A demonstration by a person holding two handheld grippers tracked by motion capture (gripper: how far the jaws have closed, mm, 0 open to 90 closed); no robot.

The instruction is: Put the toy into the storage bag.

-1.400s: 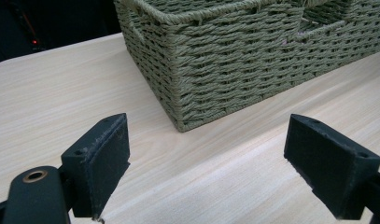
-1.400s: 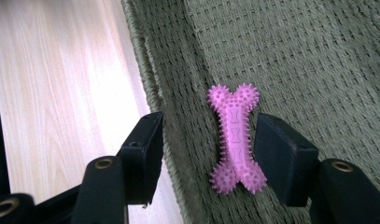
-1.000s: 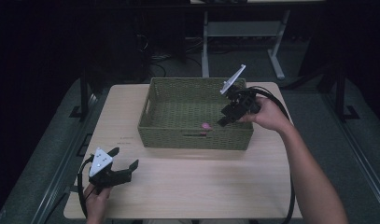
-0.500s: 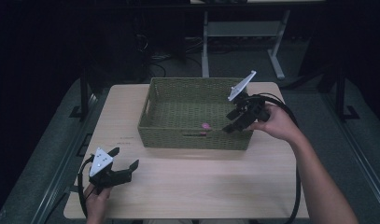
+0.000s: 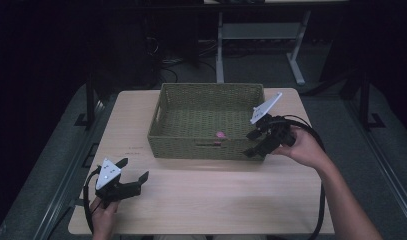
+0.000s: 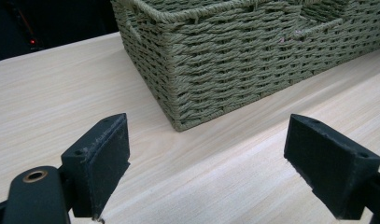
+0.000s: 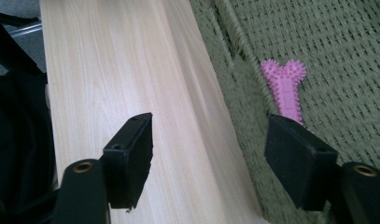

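High view: both grippers' jaws gape empty; right gripper (image 5: 255, 143) beside the green woven basket (image 5: 163, 112) holding a pink spiky bone toy (image 5: 220, 134).

Your pale wood-grain table (image 5: 206, 200) under soft overhead light, grey floor (image 5: 336, 107) around it, dark metal rails (image 5: 71, 172) along both sides, a white-legged desk frame (image 5: 256, 37) behind, tangled cables (image 5: 171, 62) on the floor, the room beyond you almost black.
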